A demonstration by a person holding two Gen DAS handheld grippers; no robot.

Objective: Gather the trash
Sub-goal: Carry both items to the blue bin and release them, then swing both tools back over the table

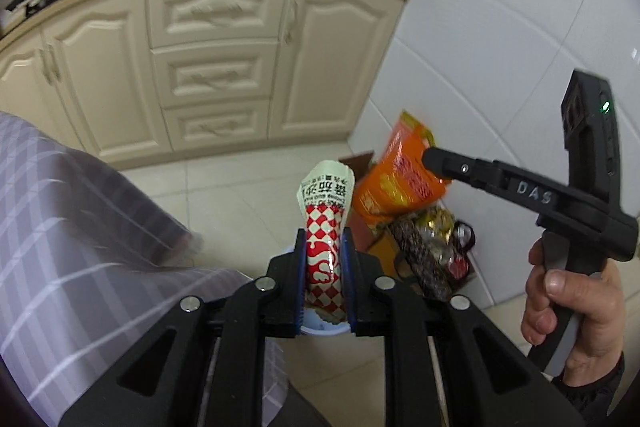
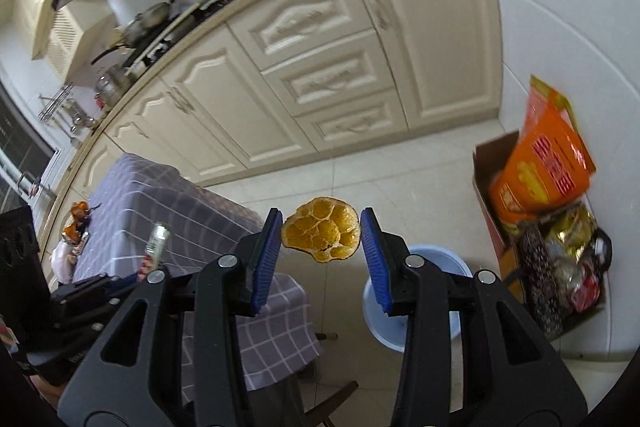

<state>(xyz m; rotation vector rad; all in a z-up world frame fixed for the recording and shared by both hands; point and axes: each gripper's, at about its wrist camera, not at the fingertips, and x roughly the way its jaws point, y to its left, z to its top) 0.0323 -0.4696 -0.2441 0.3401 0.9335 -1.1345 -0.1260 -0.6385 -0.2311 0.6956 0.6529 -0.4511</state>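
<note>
— Left tool (image 1: 324,267)? 
— Clamped tight on red-checked sauce packet (image 1: 326,223), directly above blue bin (image 1: 320,329).
— Right tool (image 2: 322,239)? 
— Spread wide; orange peel (image 2: 320,229) between pads, bin (image 2: 440,263) below-right.

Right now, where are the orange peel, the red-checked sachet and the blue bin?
orange peel (image 2: 321,229): right wrist view, middle of its inner face.
red-checked sachet (image 1: 325,227): left wrist view, checked part above the fingers.
blue bin (image 2: 444,261): right wrist view, far rim.
</note>
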